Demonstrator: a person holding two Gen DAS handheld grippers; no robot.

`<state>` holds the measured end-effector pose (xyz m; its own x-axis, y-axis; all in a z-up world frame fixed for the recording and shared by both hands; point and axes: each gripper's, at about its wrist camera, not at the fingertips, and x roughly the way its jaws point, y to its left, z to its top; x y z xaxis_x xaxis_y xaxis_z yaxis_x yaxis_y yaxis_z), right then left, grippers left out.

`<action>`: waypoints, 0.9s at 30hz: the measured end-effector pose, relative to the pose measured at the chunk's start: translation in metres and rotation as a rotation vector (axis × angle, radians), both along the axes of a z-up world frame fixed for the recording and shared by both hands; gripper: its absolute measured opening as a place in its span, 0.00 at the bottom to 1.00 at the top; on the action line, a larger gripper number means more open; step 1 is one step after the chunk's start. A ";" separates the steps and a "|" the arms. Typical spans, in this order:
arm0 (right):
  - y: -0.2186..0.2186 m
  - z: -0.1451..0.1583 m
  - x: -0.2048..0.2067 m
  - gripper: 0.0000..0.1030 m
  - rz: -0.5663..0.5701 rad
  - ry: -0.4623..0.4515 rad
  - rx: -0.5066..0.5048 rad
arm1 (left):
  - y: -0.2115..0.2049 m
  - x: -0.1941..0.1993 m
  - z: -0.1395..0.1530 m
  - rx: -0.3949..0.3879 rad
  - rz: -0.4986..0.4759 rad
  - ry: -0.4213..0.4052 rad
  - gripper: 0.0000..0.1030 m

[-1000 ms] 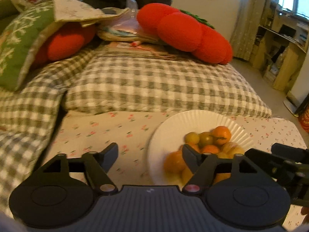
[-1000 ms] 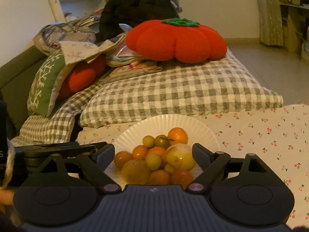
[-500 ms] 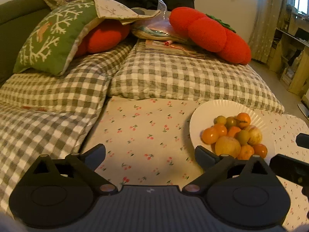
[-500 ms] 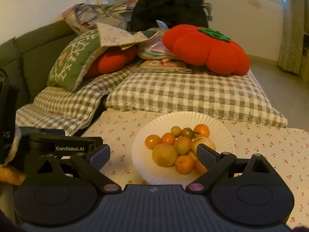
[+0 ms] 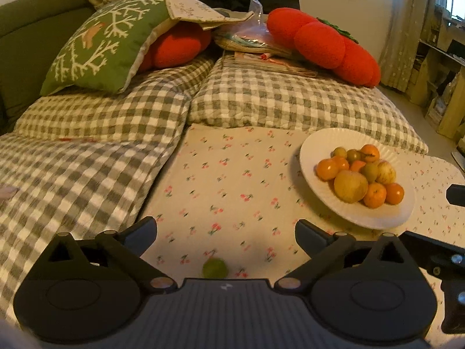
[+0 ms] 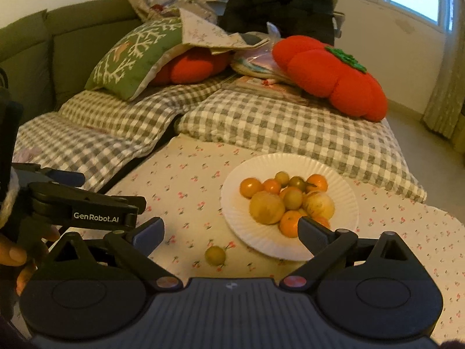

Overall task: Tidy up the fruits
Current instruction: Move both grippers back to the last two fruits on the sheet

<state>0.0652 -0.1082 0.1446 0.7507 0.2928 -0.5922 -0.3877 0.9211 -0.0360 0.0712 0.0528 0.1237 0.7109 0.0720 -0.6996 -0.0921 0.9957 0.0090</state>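
A white paper plate (image 5: pixel 314 157) (image 6: pixel 232 200) holds several oranges, small green-yellow fruits and two larger yellow fruits, piled together. One small green fruit (image 5: pixel 214 267) (image 6: pixel 215 255) lies alone on the cherry-print cloth (image 5: pixel 232 180), in front of the plate. My left gripper (image 5: pixel 225 234) is open and empty, above the cloth with the loose fruit low between its fingers. My right gripper (image 6: pixel 231 229) is open and empty, just short of the plate's near edge. The left gripper's body shows at the left of the right wrist view (image 6: pixel 84 206).
Grey checked cushions (image 5: pixel 290 101) (image 6: pixel 276 122) border the cloth at the back and left. On them lie a red tomato-shaped pillow (image 5: pixel 325 43) (image 6: pixel 331 75), a green patterned pillow (image 5: pixel 98 46) and a pile of papers. A green sofa back (image 6: pixel 58 46) stands at the left.
Both grippers have pulled back and up from the plate, so more of the cloth shows. The loose green fruit has come into view in front of the plate.
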 end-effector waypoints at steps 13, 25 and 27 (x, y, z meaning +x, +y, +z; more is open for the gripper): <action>0.013 -0.024 0.000 0.95 -0.006 0.084 0.046 | 0.031 -0.017 -0.016 -0.054 0.022 0.037 0.94; 0.004 -0.052 0.024 0.88 -0.059 0.192 0.122 | 0.038 -0.003 -0.051 -0.152 0.020 0.133 0.91; 0.003 -0.055 0.027 0.86 -0.062 0.201 0.132 | 0.036 0.000 -0.054 -0.149 0.015 0.139 0.85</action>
<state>0.0921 -0.1056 0.0898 0.6409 0.3344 -0.6910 -0.3172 0.9350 0.1582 0.0715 0.0887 0.0697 0.6064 -0.0301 -0.7946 -0.1146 0.9856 -0.1247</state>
